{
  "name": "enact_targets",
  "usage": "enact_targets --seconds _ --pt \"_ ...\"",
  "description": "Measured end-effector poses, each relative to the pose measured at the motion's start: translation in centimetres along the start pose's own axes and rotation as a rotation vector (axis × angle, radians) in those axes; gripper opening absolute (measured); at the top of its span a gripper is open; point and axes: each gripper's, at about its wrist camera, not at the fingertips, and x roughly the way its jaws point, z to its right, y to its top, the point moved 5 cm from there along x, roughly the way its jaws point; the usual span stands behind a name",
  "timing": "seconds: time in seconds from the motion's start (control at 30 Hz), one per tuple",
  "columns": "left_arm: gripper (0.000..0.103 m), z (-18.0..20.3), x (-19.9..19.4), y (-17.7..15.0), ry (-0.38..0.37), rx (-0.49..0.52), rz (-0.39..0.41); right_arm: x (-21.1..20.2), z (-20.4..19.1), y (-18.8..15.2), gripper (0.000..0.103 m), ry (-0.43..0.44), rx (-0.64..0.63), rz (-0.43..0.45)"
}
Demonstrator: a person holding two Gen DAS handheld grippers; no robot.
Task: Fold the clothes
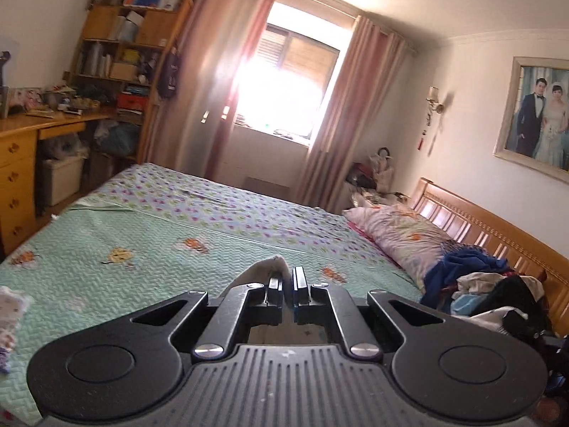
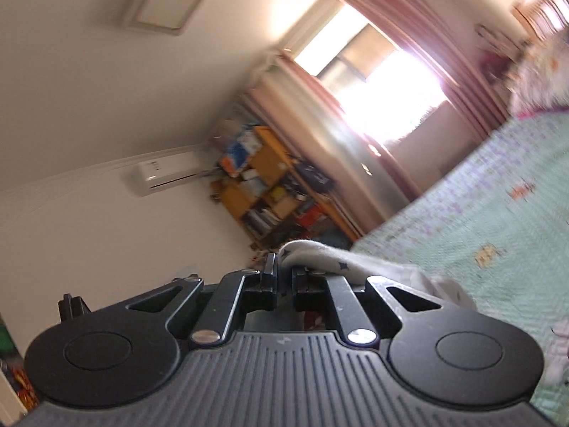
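My left gripper [image 1: 287, 277] is shut on a fold of white cloth [image 1: 265, 268] that pokes up between and to the left of its fingertips, held high above the bed [image 1: 142, 235]. My right gripper [image 2: 283, 269] is rolled to one side and shut on a white garment with small dark stars [image 2: 330, 258]; the cloth drapes over the right finger and hangs down to the right. Most of the garment is hidden below both grippers.
A pile of mixed clothes [image 1: 476, 284] lies by the wooden headboard [image 1: 498, 235], next to a floral pillow [image 1: 402, 231]. More pale cloth [image 1: 9, 306] sits at the bed's left edge. A desk and shelves [image 1: 117, 57] stand left of the curtained window [image 1: 284, 82].
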Motion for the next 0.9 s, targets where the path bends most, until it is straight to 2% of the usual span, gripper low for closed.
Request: enact_targets --seconds 0.1,0.27,0.37,0.47,0.6,0.63,0.73,0.77,0.83,0.9 --pt "0.005 -1.0 1.4 -1.1 0.050 -0.007 -0.039 1.3 0.1 -0.3 0.008 0.013 -0.006 -0.027" --pt "0.005 -4.6 5.3 -3.8 0.123 -0.053 -0.147 4.9 3.7 -2.0 0.008 -0.039 0.060 -0.116" --pt "0.005 -6.6 7.7 -3.8 0.139 -0.064 -0.180 6.7 5.5 -3.0 0.008 -0.071 0.088 -0.154" --pt "0.005 -7.3 13.4 -2.2 0.178 -0.032 -0.229 9.3 7.8 -3.6 0.008 -0.126 0.098 -0.189" --pt "0.008 -8.8 25.4 -1.3 0.280 0.034 -0.372 16.1 13.5 -3.2 0.011 -0.254 0.143 -0.221" --pt "0.011 -9.5 28.2 -1.8 0.309 0.046 -0.422 17.9 15.4 -3.1 0.017 -0.280 0.161 -0.239" --pt "0.014 -12.1 32.9 -5.9 0.350 0.035 -0.527 20.6 21.5 -4.4 0.021 -0.397 0.295 -0.313" --pt "0.017 -13.0 33.7 -7.9 0.343 0.027 -0.552 20.2 22.7 -5.2 0.023 -0.405 0.315 -0.322" --pt "0.017 -15.0 34.5 -11.6 0.351 0.015 -0.598 18.6 25.0 -6.9 0.037 -0.407 0.320 -0.322" --pt "0.018 -16.8 33.9 -15.3 0.343 -0.001 -0.626 16.5 27.1 -9.1 0.038 -0.447 0.313 -0.347"
